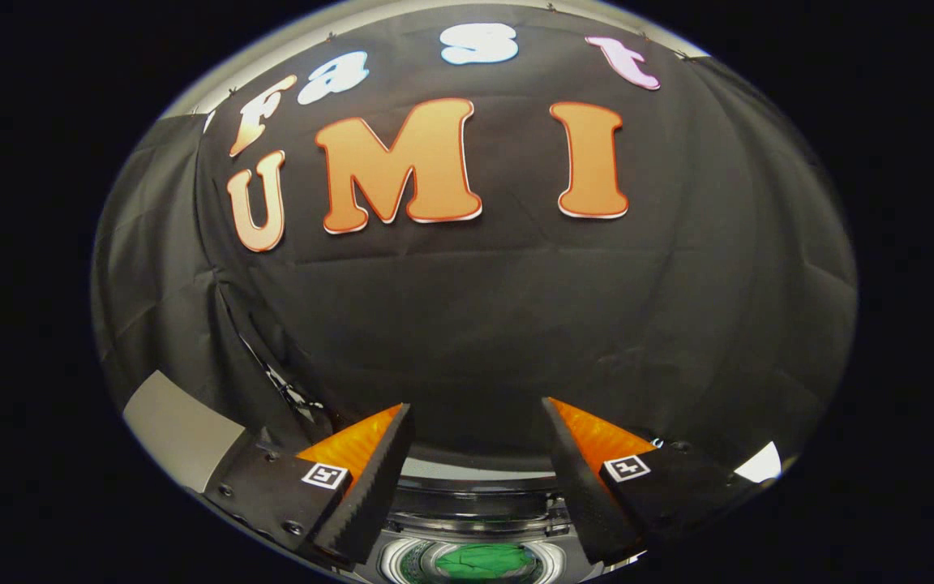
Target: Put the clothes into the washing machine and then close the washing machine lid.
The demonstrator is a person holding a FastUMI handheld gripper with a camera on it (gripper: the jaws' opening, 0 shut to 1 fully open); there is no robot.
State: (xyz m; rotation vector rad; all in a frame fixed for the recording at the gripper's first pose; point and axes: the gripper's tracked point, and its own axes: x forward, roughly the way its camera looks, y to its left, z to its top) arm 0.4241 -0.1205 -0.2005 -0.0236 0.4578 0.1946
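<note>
My gripper (477,414) is open, its two orange-and-black fingers spread wide with nothing between them. It is held high and faces the black cloth wall. Below and between the fingers lies the washing machine's open top (475,507), with its round drum opening. A green piece of clothing (490,560) lies inside the drum. The machine's lid is hidden from this angle.
The black cloth wall (475,324) stands straight ahead, beyond the fingers. A grey panel (179,434) shows to the left of the left finger. A small bright patch (761,466) sits to the right of the right finger.
</note>
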